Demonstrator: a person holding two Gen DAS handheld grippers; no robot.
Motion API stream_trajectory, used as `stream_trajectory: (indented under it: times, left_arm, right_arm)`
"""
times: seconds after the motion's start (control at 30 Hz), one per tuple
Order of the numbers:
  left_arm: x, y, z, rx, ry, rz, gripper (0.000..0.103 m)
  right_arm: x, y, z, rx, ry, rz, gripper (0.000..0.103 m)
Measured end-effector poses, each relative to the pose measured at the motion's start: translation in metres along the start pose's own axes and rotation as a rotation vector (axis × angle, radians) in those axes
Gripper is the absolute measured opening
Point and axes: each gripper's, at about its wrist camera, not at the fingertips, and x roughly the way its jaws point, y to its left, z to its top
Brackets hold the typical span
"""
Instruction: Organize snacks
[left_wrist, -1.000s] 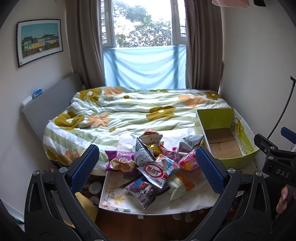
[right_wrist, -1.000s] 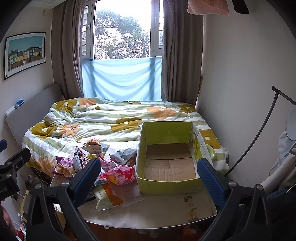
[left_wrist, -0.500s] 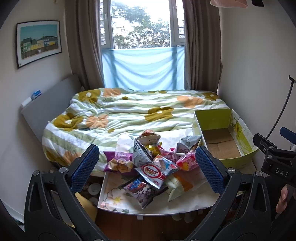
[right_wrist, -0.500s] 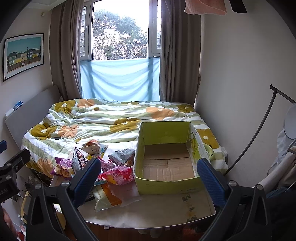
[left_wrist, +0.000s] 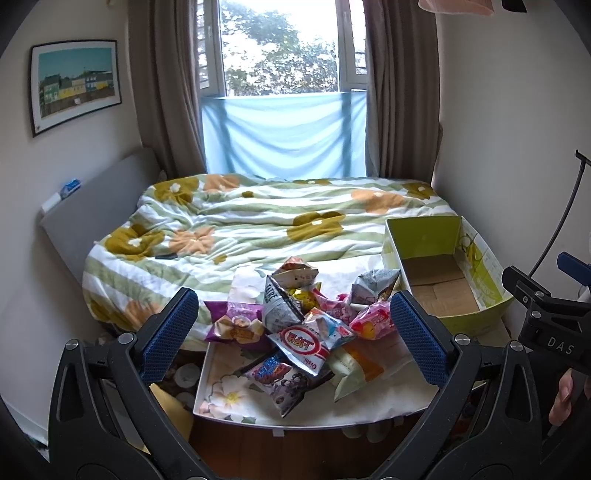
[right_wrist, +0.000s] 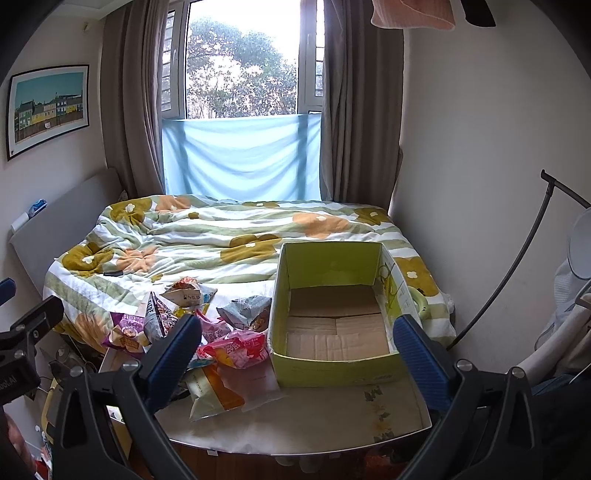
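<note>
A heap of snack bags (left_wrist: 303, 325) lies on a small table (left_wrist: 369, 410) at the foot of a bed, and the same snack bags (right_wrist: 207, 325) show in the right wrist view. A red-and-white packet (left_wrist: 301, 345) and a pink bag (right_wrist: 236, 349) lie on top. An empty yellow-green cardboard box (right_wrist: 336, 310) stands on the table to the right of the heap; the box (left_wrist: 443, 273) also shows in the left wrist view. My left gripper (left_wrist: 293, 338) is open, held back from the heap. My right gripper (right_wrist: 295, 356) is open before the box's near wall.
The bed (right_wrist: 221, 236) with a flowered quilt fills the space behind the table, under a curtained window (right_wrist: 243, 66). A wall stands to the right, with a black lamp arm (right_wrist: 517, 266) beside it. The table's near edge (right_wrist: 295, 448) overhangs a wooden floor.
Both views have shifted very slightly; the snacks and box stay where they were. Both grippers remain open.
</note>
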Motion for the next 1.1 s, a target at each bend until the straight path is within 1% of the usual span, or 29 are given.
stream_trajectory:
  times: [0.7, 0.8, 0.9, 1.0, 1.1]
  left_arm:
    - [0.004, -0.002, 0.006, -0.002, 0.005, -0.003, 0.103]
    - [0.007, 0.003, 0.006, -0.021, 0.033, 0.004, 0.103]
    - [0.016, 0.011, -0.004, -0.049, 0.084, 0.013, 0.103]
    - [0.029, 0.019, -0.025, -0.069, 0.126, 0.021, 0.103]
    - [0.047, 0.025, -0.049, -0.049, 0.183, 0.011, 0.103]
  right_arm:
    - [0.004, -0.004, 0.004, 0.003, -0.004, 0.001, 0.103]
    - [0.010, -0.006, 0.005, 0.011, 0.011, 0.020, 0.103]
    - [0.020, -0.009, 0.002, 0.011, 0.036, 0.069, 0.103]
    - [0.038, -0.008, -0.011, -0.002, 0.065, 0.125, 0.103]
    - [0.061, -0.002, -0.029, -0.021, 0.120, 0.155, 0.103]
